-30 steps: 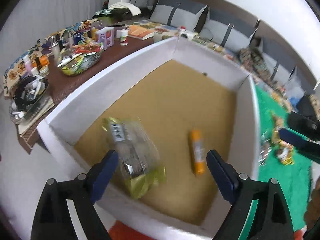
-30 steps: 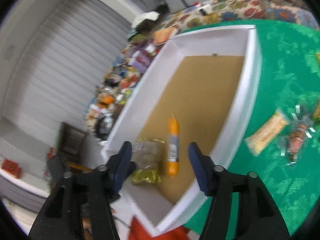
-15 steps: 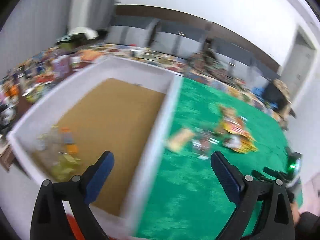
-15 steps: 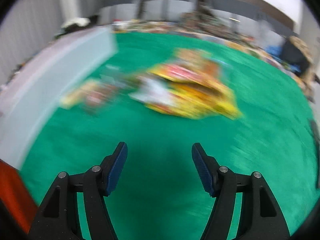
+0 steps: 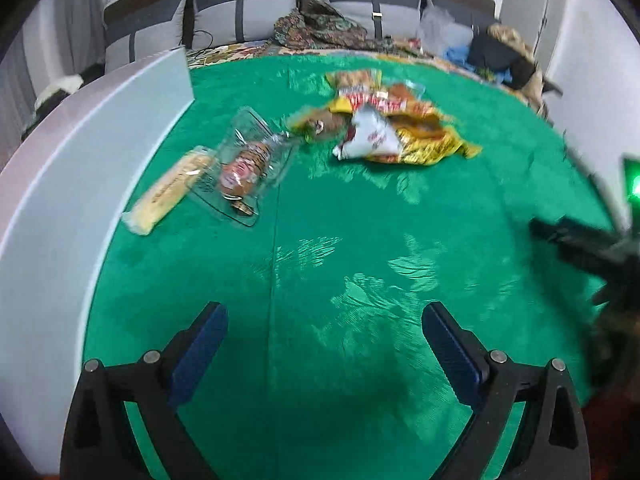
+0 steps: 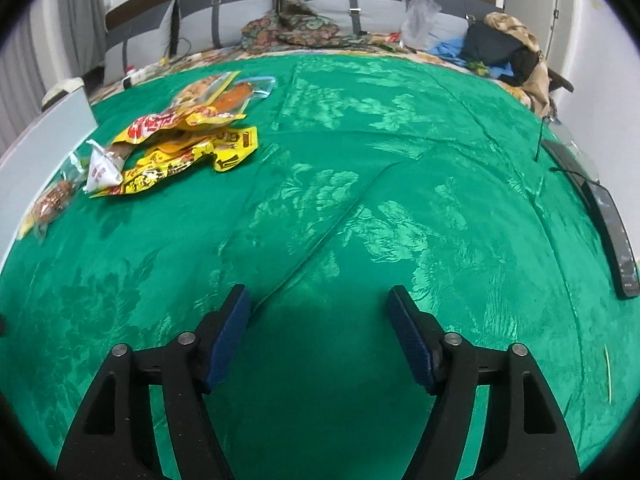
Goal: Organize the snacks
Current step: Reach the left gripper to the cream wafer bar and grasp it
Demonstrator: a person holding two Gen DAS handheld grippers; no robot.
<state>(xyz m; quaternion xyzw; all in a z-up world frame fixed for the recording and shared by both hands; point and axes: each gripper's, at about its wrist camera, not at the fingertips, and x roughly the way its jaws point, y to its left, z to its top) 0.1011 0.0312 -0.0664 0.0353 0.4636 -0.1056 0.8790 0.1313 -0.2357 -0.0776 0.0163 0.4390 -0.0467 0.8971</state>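
Observation:
A heap of yellow and red snack packets (image 5: 404,124) (image 6: 176,148) lies on the green cloth, with a white packet (image 5: 370,138) (image 6: 102,168) on its near side. Closer to the white box (image 5: 60,184) lie a clear pack of brown biscuits (image 5: 244,168) (image 6: 52,200) and a long pale yellow bar (image 5: 168,192). My left gripper (image 5: 324,344) hovers open over bare cloth, well short of the snacks. My right gripper (image 6: 320,324) is over bare cloth too, its jaws opening with nothing between them; the snacks lie far to its upper left.
The white box wall (image 6: 36,148) runs along the left edge of the cloth. A dark remote-like object (image 6: 612,236) rests at the right edge. Cushions (image 6: 352,0), patterned fabric and a dark bag (image 6: 504,48) line the back. The right gripper's dark shape (image 5: 588,248) shows at the right in the left wrist view.
Both grippers have swung away from over the white box, where a green bag and an orange stick lay, to the green cloth on its right. The right jaws have spread wider.

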